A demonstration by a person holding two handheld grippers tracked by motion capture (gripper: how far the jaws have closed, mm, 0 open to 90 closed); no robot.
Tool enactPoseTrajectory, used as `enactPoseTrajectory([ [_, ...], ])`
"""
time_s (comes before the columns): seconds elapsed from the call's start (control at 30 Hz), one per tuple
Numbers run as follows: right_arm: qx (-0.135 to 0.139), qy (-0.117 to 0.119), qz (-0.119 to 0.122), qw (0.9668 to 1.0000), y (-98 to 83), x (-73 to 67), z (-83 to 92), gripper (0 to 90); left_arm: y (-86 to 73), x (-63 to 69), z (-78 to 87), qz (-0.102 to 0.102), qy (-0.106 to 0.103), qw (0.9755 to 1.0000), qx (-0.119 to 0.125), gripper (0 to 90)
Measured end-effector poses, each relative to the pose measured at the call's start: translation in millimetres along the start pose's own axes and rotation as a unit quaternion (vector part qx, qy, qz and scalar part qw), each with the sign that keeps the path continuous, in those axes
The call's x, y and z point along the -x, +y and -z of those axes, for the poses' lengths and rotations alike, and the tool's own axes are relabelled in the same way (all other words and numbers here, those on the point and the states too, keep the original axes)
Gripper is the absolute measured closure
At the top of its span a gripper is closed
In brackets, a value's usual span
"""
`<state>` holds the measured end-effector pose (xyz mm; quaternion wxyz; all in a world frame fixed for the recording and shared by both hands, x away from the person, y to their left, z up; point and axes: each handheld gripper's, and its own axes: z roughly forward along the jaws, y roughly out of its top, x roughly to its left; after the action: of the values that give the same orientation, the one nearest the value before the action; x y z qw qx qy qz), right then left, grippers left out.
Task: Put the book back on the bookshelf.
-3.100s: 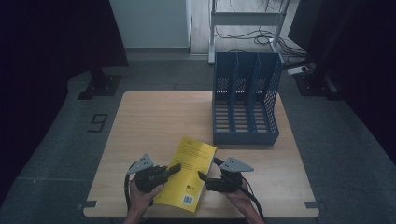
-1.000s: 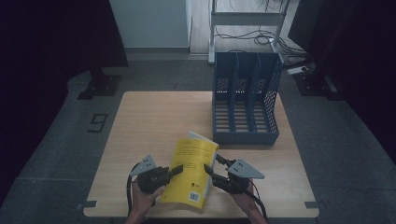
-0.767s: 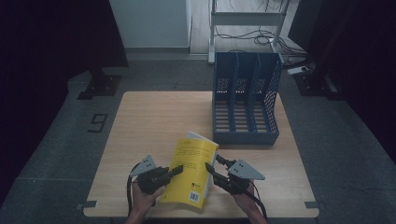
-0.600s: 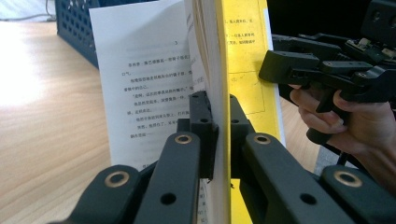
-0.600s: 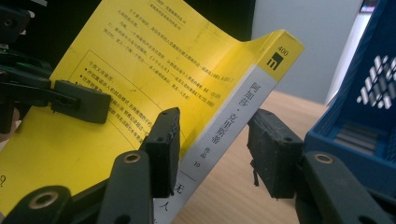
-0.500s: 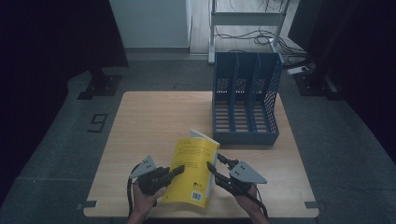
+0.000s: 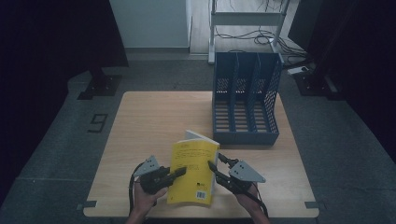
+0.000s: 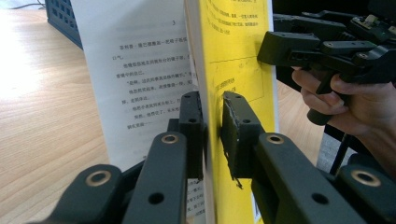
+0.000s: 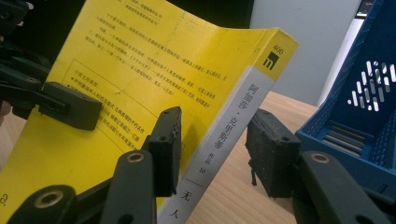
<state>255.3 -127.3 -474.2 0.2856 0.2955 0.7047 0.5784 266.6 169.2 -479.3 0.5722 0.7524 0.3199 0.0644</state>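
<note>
A yellow paperback [image 7: 194,170] stands tilted up on the table's front part, between my two grippers. My left gripper [image 7: 181,171] reaches in from the left. In the left gripper view its jaws [image 8: 212,100] straddle the yellow cover [image 8: 238,56]; they have just been opening, and a thin gap shows at the right pad [image 8: 233,135]. A white text page [image 8: 135,70] shows behind the cover. My right gripper [image 7: 217,161] holds the book at its spine [image 9: 219,135]; its jaws [image 9: 215,116] have just been closing, one on each side of the book.
A blue three-slot file rack [image 7: 245,93] stands at the table's back right, just beyond the book, with its wall [image 9: 369,107] close by in the right gripper view. The wooden table [image 7: 154,121] stretches to the left and back. Dark floor surrounds it.
The book has been tipped from lying slanted to more upright, and its cover now stands slightly apart from the pages. Both hands have stayed about where they were.
</note>
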Motion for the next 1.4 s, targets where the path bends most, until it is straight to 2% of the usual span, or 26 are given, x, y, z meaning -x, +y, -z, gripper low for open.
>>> enactPoseTrajectory([
  [0.27,0.004,0.011,0.013,0.9998,1.4,-0.3,2.7,56.3,0.2,-1.6,0.6,0.002,0.004,1.0000,0.001,75.2],
  [0.37,0.003,0.016,0.009,0.9998,2.0,0.8,3.0,56.9,0.0,-0.9,0.6,0.002,0.000,1.0000,0.001,77.6],
  [0.53,0.002,0.038,-0.032,0.9988,1.0,6.9,2.5,57.5,0.1,0.5,0.5,0.001,-0.009,1.0000,-0.003,83.8],
  [0.67,0.003,0.070,-0.074,0.9948,-0.6,13.0,1.8,56.9,-0.2,0.7,0.0,-0.002,-0.010,0.9999,-0.005,84.7],
  [0.73,-0.002,0.077,-0.079,0.9938,-1.2,13.7,0.6,56.8,-0.1,1.0,0.0,-0.004,-0.015,0.9999,-0.005,84.7],
  [0.87,-0.016,0.075,-0.067,0.9948,-2.9,8.5,-3.8,57.1,0.1,2.9,-0.8,-0.010,-0.021,0.9997,-0.006,84.2],
  [1.0,-0.018,0.064,-0.047,0.9967,-1.5,3.8,-4.3,59.1,0.1,2.8,-1.1,-0.013,-0.016,0.9998,-0.007,82.8],
  [1.2,-0.016,0.059,-0.030,0.9977,0.8,1.1,-2.9,63.4,-0.4,1.5,-1.5,-0.009,-0.007,0.9999,-0.005,81.6],
  [1.3,-0.014,0.054,-0.021,0.9982,2.4,-1.2,-1.7,64.2,-0.8,2.4,-0.9,-0.009,0.003,0.9999,0.005,81.2],
  [1.4,-0.002,0.041,0.003,0.9991,7.7,-6.8,2.9,65.9,-0.5,4.5,-0.7,-0.014,0.006,0.9998,0.016,80.9],
])
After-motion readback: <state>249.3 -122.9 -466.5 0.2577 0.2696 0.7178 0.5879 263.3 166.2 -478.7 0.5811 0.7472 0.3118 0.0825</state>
